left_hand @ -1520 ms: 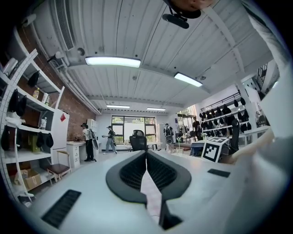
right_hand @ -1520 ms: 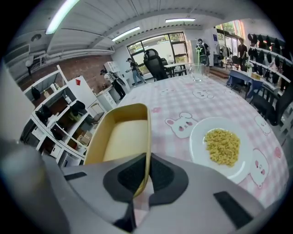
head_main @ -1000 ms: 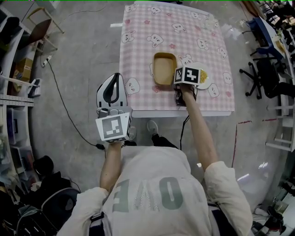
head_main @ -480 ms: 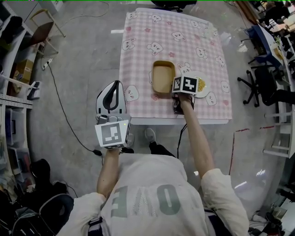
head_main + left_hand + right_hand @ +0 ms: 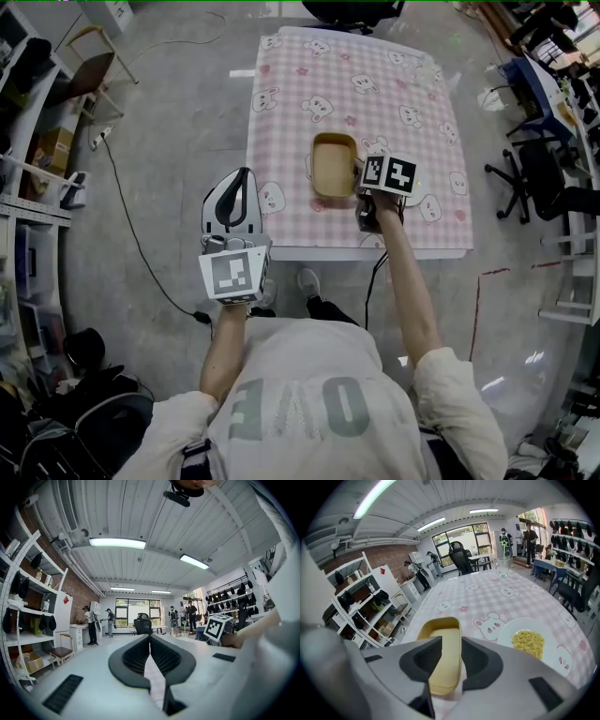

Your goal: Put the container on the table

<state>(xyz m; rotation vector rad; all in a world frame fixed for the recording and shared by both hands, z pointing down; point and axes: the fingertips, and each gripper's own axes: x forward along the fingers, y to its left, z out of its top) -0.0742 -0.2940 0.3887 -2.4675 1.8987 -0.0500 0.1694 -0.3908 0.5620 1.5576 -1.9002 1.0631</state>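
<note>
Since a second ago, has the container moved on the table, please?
No. The container keeps the same spot on the table, just right of the bunny print.

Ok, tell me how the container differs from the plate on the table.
The container is tan, oblong and deep-walled; the plate is white, round and shallow. The container is empty, while the plate holds a heap of noodles. Both rest side by side on the pink checked tablecloth.
</note>
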